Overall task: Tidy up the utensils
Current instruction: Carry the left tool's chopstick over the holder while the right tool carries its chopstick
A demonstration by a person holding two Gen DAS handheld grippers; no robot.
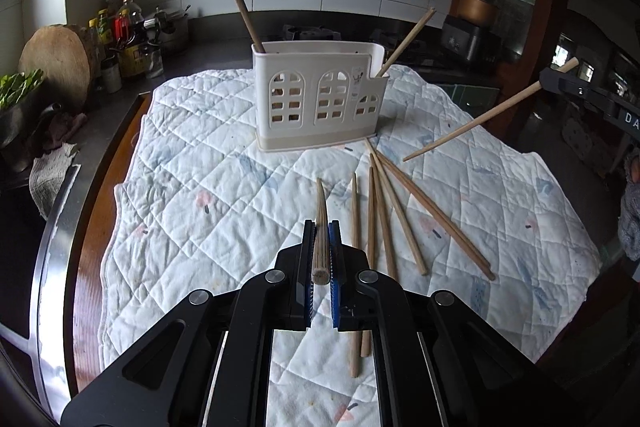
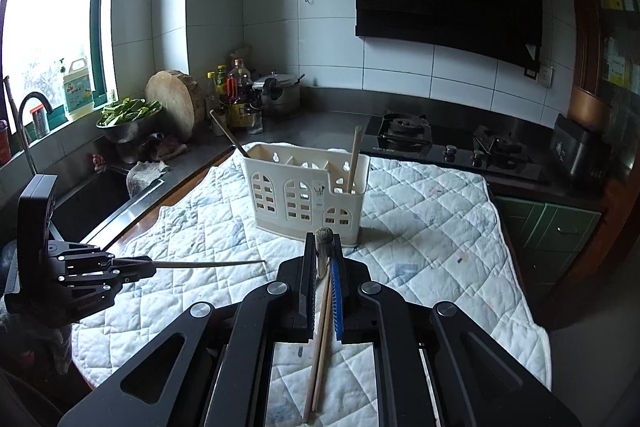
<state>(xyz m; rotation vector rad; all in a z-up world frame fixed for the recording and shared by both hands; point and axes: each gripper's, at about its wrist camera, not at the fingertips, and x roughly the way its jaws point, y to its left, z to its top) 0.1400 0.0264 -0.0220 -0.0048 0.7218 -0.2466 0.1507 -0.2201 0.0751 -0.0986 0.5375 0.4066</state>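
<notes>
We work over a quilted cloth (image 1: pixel 200 163) that covers the table; the white utensil holder (image 1: pixel 320 99) stands upright near its far edge, with one chopstick leaning out at each end. Five loose chopsticks (image 1: pixel 384 211) lie fanned on the cloth in front of the holder, thin ends toward it. The left gripper (image 1: pixel 322 251) has its jaws clamped on a chopstick (image 1: pixel 320 215) whose long axis runs forward along the fingers, tip toward the holder. The right gripper (image 2: pixel 323 259) has its jaws closed on a second chopstick (image 1: pixel 480 119); in the left view it hangs above the cloth, tip slanting down and left. We judge two risks: a round stick may pivot or slip in the jaws during tilting, and a tip may snag the holder's rim or arched openings, tipping the light holder.
</notes>
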